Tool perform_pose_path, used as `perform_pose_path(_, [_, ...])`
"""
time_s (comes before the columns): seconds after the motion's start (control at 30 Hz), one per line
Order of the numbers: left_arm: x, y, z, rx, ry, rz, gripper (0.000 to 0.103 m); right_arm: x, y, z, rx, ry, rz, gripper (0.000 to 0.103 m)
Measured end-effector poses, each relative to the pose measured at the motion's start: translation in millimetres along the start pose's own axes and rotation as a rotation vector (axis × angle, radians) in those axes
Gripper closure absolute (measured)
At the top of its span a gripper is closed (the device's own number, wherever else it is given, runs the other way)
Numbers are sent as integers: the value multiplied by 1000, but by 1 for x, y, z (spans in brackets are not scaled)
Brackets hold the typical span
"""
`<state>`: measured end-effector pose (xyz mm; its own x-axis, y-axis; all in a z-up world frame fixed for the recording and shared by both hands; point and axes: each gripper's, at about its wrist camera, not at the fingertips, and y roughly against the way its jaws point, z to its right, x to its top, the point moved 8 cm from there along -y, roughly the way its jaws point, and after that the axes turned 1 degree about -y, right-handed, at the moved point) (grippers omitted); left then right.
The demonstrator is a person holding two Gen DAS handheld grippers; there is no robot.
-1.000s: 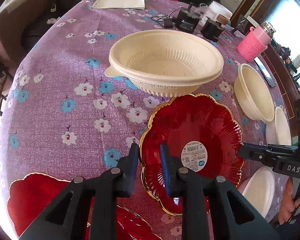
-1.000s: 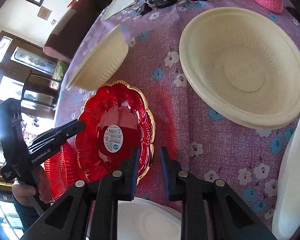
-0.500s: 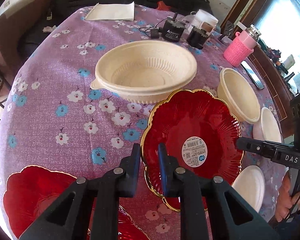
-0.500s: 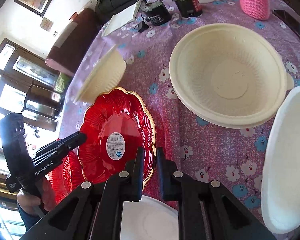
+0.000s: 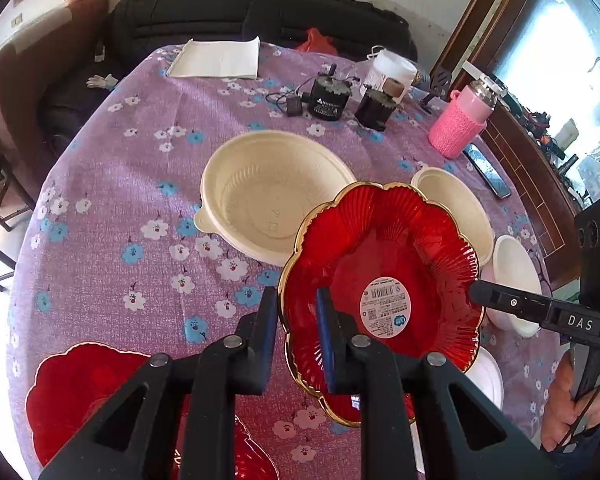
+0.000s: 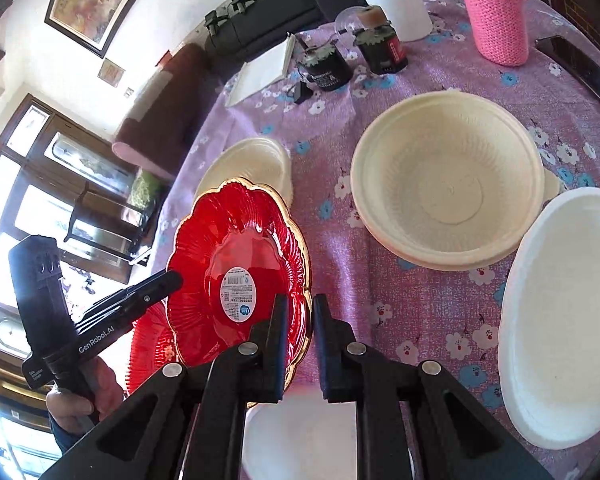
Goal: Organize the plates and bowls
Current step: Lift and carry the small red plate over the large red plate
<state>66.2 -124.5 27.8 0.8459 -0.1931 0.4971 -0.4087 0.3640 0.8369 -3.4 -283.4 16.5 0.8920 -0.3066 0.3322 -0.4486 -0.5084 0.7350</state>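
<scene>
A red glass plate (image 5: 380, 264) with a gold scalloped rim and a white barcode sticker hangs tilted above the purple flowered tablecloth (image 5: 120, 200). My left gripper (image 5: 296, 300) is shut on its left rim. My right gripper (image 6: 300, 304) is shut on the opposite rim and shows in the left wrist view as a black tip (image 5: 476, 292). In the right wrist view the red plate (image 6: 240, 264) has the left gripper (image 6: 172, 278) on its far edge. Two cream bowls (image 5: 268, 200) (image 6: 444, 184) stand beyond it. More red plates (image 5: 72, 392) lie at the lower left.
White plates (image 6: 564, 312) (image 6: 300, 432) lie near the right gripper. A pink knitted bottle (image 5: 456, 128), a phone (image 5: 488, 172), two black devices (image 5: 328, 100), a white jar (image 5: 392, 72) and a folded white cloth (image 5: 216, 58) fill the table's far side. A hand (image 5: 572, 400) holds the right gripper.
Both grippers have closed on the red plate's rim and risen with it. The plate has left the cloth and now hangs in front of the cream bowls.
</scene>
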Motion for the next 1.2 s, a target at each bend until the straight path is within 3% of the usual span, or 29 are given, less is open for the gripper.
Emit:
perform_pose_path(0.37, [-6,28,-24,6,37,45,85,1,0,-35,47,31,11,89])
perform_pose_path(0.97, [-78,83,-104,23,165,96,81,-47,-48,-108,103,138,-90,89])
perform_pose_path(1.2, [-115,93,-144,70,226,83,81,-69,-80,-141,107,203,-148,89])
